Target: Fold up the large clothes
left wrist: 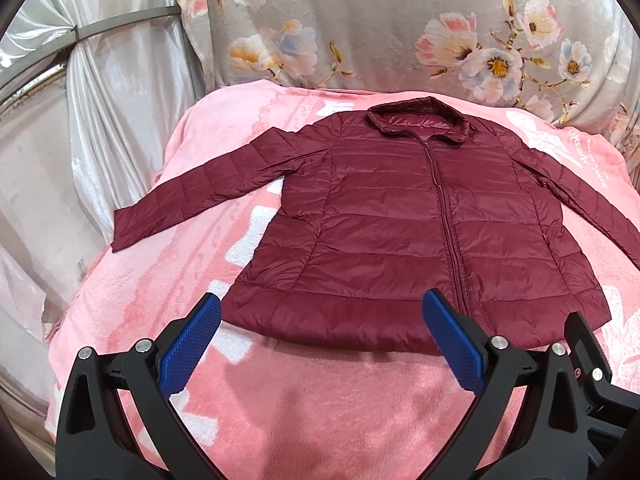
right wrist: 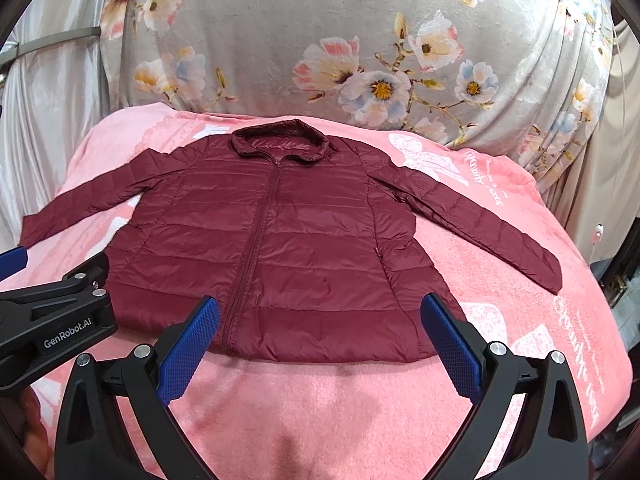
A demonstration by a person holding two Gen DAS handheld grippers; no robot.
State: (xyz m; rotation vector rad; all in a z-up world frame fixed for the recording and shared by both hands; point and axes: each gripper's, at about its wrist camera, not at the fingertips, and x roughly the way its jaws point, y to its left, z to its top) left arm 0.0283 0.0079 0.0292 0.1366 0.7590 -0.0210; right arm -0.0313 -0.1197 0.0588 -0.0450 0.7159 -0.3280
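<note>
A dark red quilted jacket [left wrist: 400, 220] lies flat and zipped on a pink blanket [left wrist: 320, 400], collar far, hem near, both sleeves spread out to the sides. My left gripper [left wrist: 320, 316] is open just above the near hem, left of the zipper, holding nothing. In the right wrist view the same jacket [right wrist: 300, 248] fills the middle, and my right gripper [right wrist: 320, 316] hangs open over the hem right of the zipper. The left gripper's black body [right wrist: 56, 320] shows at that view's left edge.
A grey flowered cloth [left wrist: 380, 28] rises behind the blanket like a backrest. Shiny white curtain [left wrist: 100, 120] hangs to the left. The pink blanket [right wrist: 540, 320] carries white printed patterns and drops off at its left and right edges.
</note>
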